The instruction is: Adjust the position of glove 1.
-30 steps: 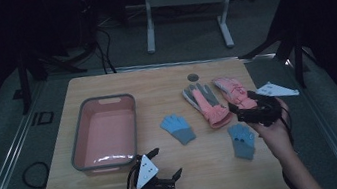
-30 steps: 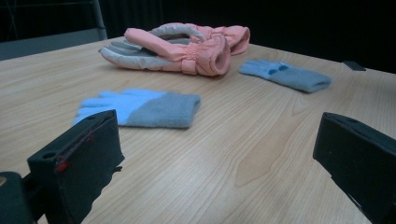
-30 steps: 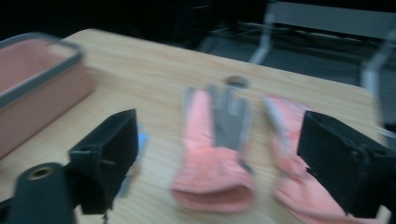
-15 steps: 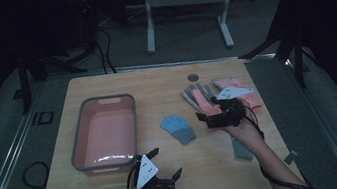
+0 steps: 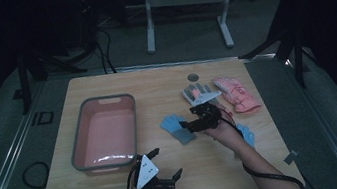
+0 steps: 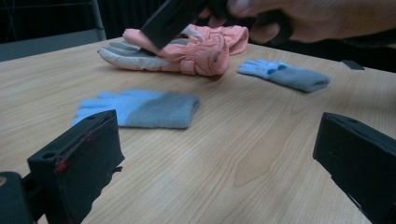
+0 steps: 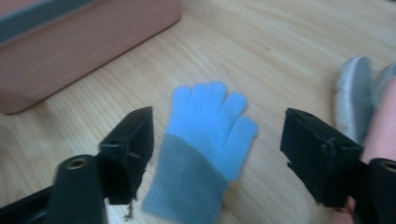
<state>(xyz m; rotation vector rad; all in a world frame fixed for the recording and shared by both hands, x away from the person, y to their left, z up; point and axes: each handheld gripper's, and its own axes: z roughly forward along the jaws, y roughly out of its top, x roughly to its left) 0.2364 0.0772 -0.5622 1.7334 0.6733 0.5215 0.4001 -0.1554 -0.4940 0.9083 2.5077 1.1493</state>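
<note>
A light-blue knitted glove with a grey cuff (image 7: 201,149) is seen flat on the wooden surface (image 5: 155,84), framed by the wide-open right gripper (image 7: 217,154). The soft cuff might be missed if the jaws close too high. The left gripper (image 6: 224,163) is held wide, empty.

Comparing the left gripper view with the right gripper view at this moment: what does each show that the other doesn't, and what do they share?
Left gripper view alone: the second blue glove lying farther back, the whole pink glove resting over the grey glove, and the person's right hand on its gripper above them. Right gripper view alone: the pink bin at upper left. Shared: the near blue glove with grey cuff flat on the wooden table, and each view's own jaws spread wide with nothing between them.
</note>
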